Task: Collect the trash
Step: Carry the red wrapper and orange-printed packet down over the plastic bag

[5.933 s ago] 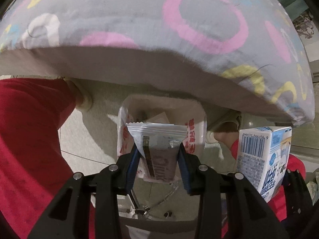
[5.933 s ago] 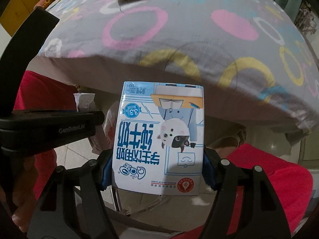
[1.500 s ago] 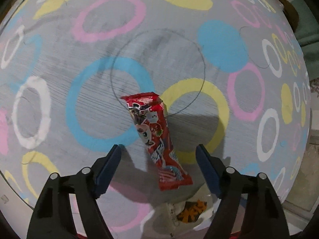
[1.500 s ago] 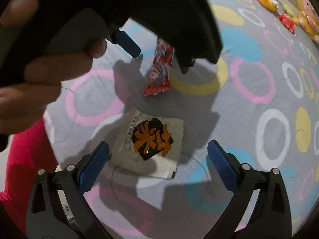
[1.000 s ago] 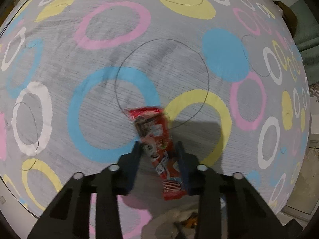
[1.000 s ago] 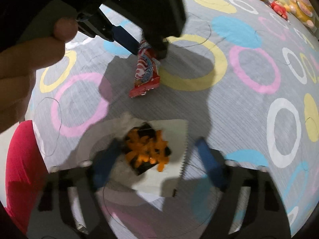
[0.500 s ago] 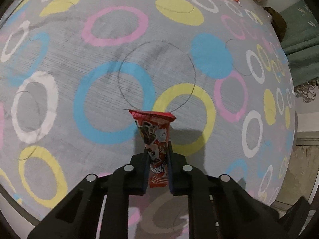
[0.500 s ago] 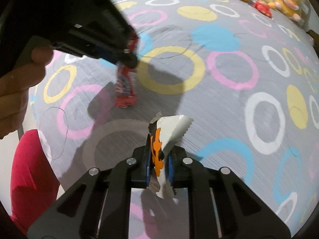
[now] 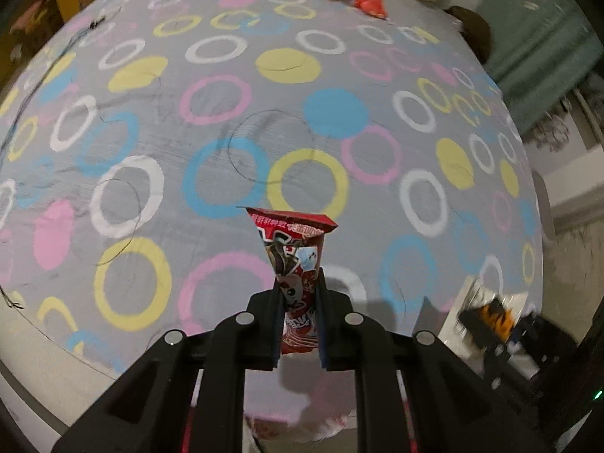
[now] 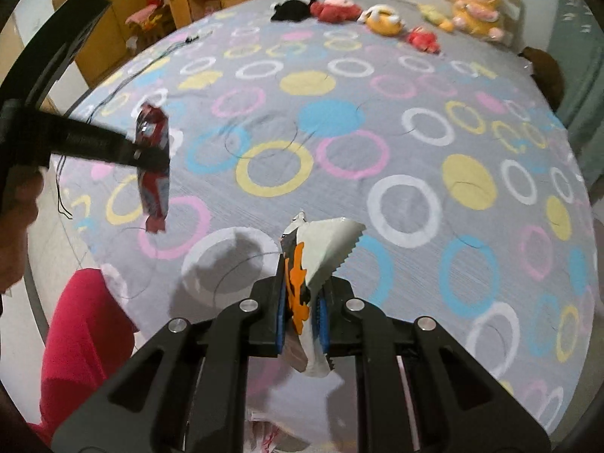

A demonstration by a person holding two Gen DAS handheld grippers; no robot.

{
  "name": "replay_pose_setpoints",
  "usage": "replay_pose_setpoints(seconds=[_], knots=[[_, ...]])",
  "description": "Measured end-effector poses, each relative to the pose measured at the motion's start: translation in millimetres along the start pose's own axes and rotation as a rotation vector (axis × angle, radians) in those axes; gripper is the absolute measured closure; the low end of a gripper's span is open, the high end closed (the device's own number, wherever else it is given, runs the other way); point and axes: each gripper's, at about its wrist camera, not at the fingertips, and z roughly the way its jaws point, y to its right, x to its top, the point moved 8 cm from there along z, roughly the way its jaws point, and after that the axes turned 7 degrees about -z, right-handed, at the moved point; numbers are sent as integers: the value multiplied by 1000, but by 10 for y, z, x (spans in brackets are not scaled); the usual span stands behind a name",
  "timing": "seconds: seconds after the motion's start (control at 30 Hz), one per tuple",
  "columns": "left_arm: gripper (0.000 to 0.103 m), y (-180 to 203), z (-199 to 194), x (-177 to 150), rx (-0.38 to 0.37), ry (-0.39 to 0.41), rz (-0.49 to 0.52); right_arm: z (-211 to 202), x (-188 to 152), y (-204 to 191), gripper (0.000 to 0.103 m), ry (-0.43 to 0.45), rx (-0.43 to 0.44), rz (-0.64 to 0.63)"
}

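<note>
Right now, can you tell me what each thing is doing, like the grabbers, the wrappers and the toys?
left gripper: shut on the red wrapper
red wrapper: pinched, lifted off the bed
right gripper: shut on the white wrapper
white wrapper: pinched, crumpled, lifted
bedsheet: spread flat
plush toys: lying at the far edge

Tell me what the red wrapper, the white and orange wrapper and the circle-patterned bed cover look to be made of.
Red wrapper: thin glossy printed plastic film, probably; it shows a crimped top edge and creases where the left gripper pinches it.
White and orange wrapper: similar film with a matte silvery inside, possibly foil-lined; its edge is serrated, and the right gripper folds it easily.
Bed cover: matte woven cloth, likely cotton; fine weave lines show.
</note>
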Motion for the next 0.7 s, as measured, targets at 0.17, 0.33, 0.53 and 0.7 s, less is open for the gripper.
replay_pose_setpoints(seconds=[0.17, 0.33, 0.53, 0.7], knots=[[89, 123, -228, -412, 12, -3, 55, -414, -136, -70, 89, 40, -28, 16], [89, 178, -355, -806, 27, 2, 98, -767, -322, -195, 89, 82, -45, 27], [89, 241, -405, -1294, 46, 13, 164, -1011, -591, -471, 89, 96, -54, 10], [89, 269, -365, -1724, 49, -9, 201, -1111, -811, -677, 89, 97, -64, -8]])
